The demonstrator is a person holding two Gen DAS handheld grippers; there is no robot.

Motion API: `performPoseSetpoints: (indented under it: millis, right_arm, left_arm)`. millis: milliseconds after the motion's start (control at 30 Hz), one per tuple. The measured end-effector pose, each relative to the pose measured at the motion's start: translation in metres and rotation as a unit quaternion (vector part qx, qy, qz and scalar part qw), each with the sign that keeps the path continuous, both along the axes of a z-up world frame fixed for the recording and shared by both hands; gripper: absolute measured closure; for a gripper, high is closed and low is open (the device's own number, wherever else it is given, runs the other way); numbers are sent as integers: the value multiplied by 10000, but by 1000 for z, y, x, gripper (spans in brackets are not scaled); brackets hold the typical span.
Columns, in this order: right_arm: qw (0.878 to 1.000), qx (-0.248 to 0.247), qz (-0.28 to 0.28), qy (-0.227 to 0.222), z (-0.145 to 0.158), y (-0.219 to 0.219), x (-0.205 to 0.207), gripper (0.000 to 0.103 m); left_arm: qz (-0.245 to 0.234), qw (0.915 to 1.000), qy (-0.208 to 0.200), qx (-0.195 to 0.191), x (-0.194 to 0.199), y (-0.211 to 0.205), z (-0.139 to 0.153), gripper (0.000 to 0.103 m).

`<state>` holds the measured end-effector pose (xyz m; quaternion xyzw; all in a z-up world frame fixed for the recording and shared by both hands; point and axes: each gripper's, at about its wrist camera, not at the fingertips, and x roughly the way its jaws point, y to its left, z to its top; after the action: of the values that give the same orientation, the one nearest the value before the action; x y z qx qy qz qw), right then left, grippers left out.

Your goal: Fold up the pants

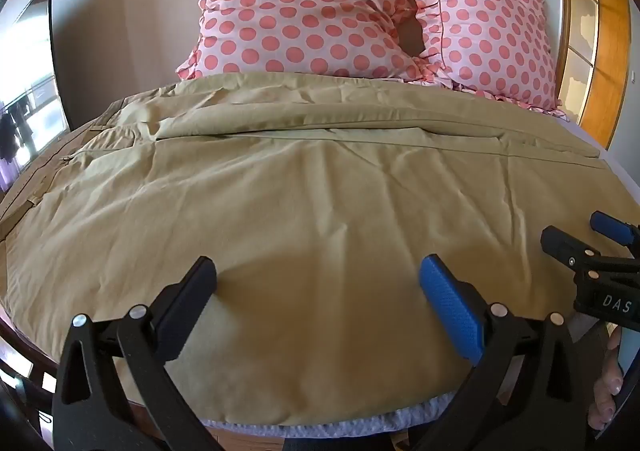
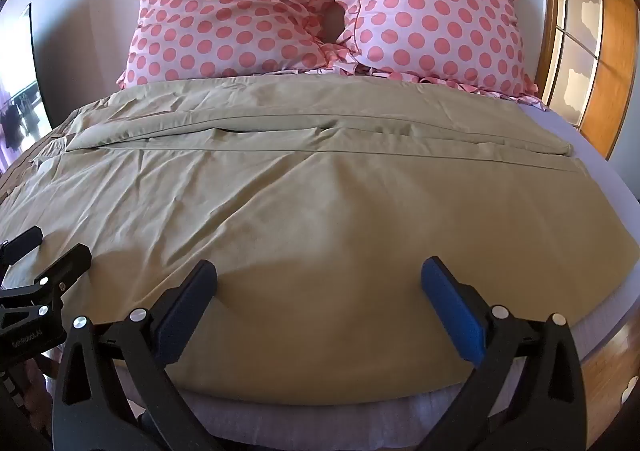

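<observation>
The pants (image 1: 304,187) are a plain khaki tan with no pattern, and the two pillows (image 1: 304,7) behind them are pale pink with coral-red polka dots and a ruffled trim in the same print. The sheet (image 2: 624,187) under the pants is pale lavender, the wall (image 1: 112,11) is off-white, and the wooden frame (image 2: 612,63) at the side is warm orange-brown. Both the left gripper (image 1: 316,291) and the right gripper (image 2: 320,291) are black with blue textured pads on their fingers (image 1: 448,303).
</observation>
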<state>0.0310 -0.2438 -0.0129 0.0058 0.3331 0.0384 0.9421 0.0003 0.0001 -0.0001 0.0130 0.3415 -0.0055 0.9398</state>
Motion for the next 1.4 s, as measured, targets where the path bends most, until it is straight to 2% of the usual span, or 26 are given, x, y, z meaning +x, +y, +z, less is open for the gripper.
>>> performPoseSetpoints:
  millis: [1400]
  right_arm:
    - [10000,-10,-3,-19,1,-1,0,1]
  left_arm:
    - [1,10000,-59,20,0,0,0,2]
